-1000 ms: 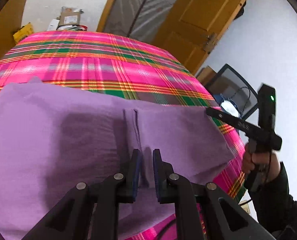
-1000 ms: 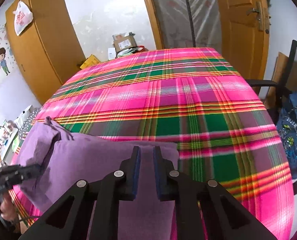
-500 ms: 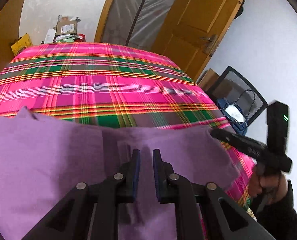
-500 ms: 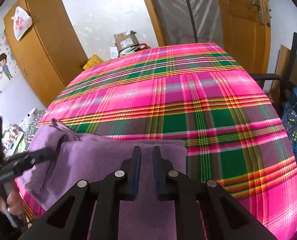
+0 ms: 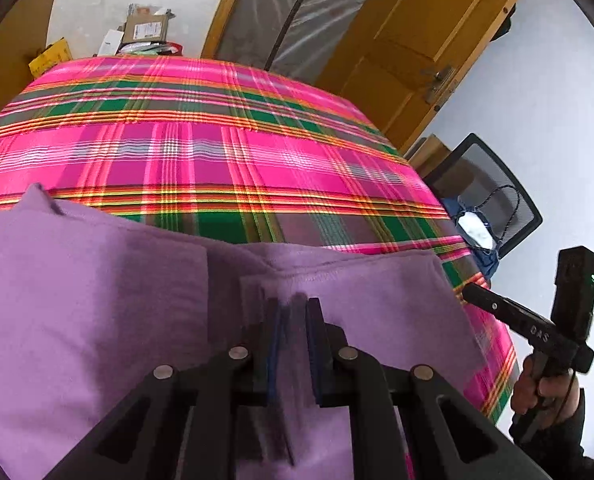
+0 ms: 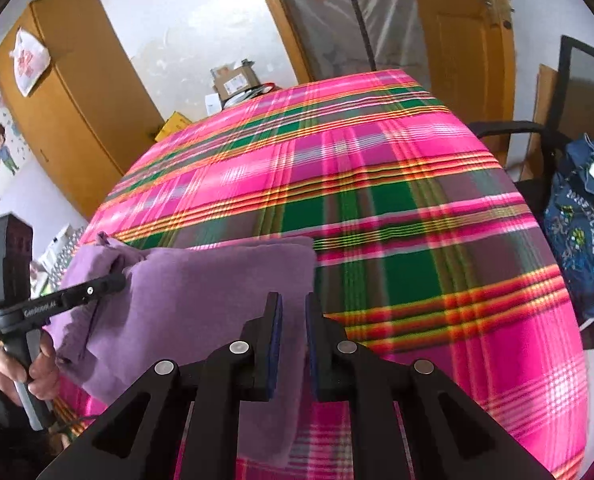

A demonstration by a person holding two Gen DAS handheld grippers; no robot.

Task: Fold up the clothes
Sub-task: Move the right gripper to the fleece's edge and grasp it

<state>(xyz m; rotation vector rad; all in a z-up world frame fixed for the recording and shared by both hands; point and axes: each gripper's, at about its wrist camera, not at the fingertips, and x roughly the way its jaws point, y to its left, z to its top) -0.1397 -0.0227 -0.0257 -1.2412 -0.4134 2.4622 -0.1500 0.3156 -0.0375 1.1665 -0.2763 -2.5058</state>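
A purple garment [image 5: 97, 300] lies folded on the near part of a pink and green plaid cover [image 5: 217, 152]. My left gripper [image 5: 293, 312] is shut on a pleat of that purple cloth near its middle. In the right wrist view the purple garment [image 6: 201, 292] fills the lower left, and my right gripper [image 6: 293, 308] is shut on its right-hand edge. The right gripper [image 5: 467, 292] also shows in the left wrist view, held by a hand at the garment's right corner. The left gripper [image 6: 117, 280] appears at the garment's left end in the right wrist view.
The plaid cover [image 6: 377, 184] stretches bare beyond the garment. A black mesh chair [image 5: 493, 184] with a blue denim bag [image 6: 577, 232] stands at the right. A wooden door [image 5: 409, 40], a wardrobe [image 6: 69, 92] and cardboard boxes [image 5: 145, 32] stand behind.
Both grippers have drawn back toward the near edge with the purple garment held. More plaid cover now shows beyond it, and the garment's right edge has shifted left in the right wrist view.
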